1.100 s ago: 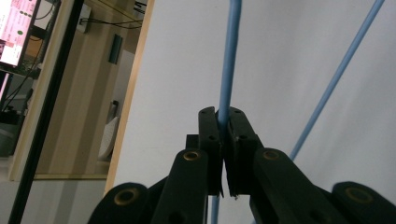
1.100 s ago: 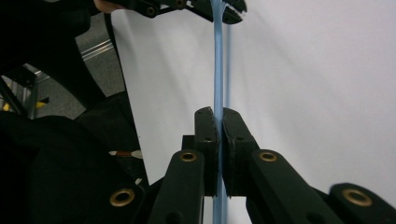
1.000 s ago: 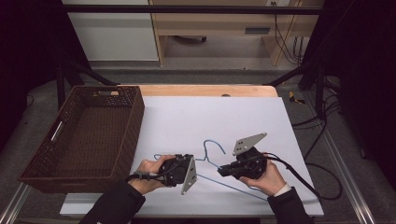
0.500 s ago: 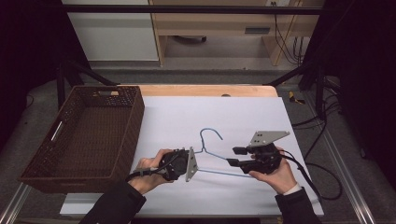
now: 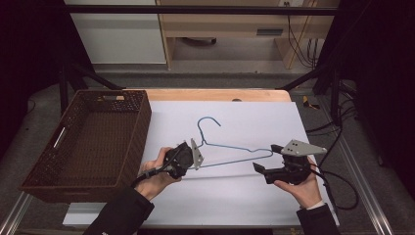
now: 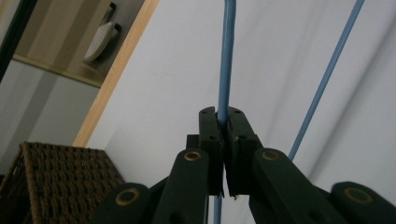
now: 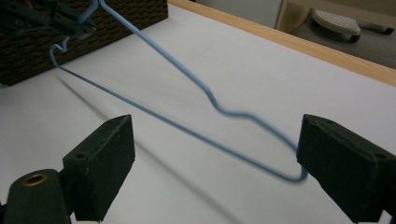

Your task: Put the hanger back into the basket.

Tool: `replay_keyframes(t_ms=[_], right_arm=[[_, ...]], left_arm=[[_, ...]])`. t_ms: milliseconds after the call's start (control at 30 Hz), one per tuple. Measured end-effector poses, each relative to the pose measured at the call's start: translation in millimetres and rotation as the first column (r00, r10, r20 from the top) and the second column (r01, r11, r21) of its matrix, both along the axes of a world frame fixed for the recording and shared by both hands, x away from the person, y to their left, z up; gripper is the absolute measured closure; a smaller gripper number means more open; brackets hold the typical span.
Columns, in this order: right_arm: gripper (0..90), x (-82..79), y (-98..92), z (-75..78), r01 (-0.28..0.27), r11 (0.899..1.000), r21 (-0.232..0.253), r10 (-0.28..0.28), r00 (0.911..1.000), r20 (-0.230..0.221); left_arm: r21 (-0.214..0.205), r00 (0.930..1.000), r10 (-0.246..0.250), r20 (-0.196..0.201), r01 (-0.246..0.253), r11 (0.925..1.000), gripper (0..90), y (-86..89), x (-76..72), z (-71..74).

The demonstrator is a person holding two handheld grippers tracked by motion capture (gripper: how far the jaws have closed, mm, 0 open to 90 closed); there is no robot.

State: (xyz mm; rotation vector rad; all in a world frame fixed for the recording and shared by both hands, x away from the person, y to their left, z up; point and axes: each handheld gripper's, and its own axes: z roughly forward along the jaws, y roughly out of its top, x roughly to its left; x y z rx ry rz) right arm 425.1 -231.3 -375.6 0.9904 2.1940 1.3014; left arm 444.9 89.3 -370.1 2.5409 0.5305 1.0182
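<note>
At table's left edge, empty wicker basket [image 5: 88, 137]. Left gripper [image 6: 223, 135] jaws pinched on blue wire hanger [image 5: 230, 147], held just above white tabletop [image 5: 235, 196]. Right gripper [image 7: 212, 175] jaws spread wide, straddling hanger's far end.

A dark brown woven basket [image 5: 85, 142] sits at the left edge of the white-covered worktop [image 5: 244, 196], overhanging it a little, with slot handles in its end walls. A strip of bare wood [image 5: 215, 94] shows along the worktop's far edge. Past that edge, on the floor, stand a white cabinet [image 5: 115, 32] and a pale wooden shelf unit [image 5: 230, 24]. Black cables [image 5: 337, 142] trail on the floor beyond the worktop's right edge.
</note>
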Motion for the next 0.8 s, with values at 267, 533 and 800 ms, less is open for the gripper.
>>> replay_keyframes(t_ms=[267,533,800], right_arm=[[10.1,-7.3,-15.0,-11.5,0.054,0.998,0.032,-0.054,0.9985,0.002],[9.0,-8.4,-17.5,-25.4,0.087,0.996,0.022,-0.086,0.9959,-0.028],[8.6,-7.1,-19.0,-31.1,0.089,0.996,0.008,-0.089,0.9955,-0.034]], left_arm=[[-0.01,0.9965,0.084,-0.008,-0.084,0.9964,86.9,3.1,10.3,19.1],[-0.034,0.991,0.134,-0.003,-0.134,0.9904,86.9,5.5,20.7,46.4],[-0.078,0.9854,0.168,-0.025,-0.17,0.9824,86.9,21.5,25.7,79.7]])
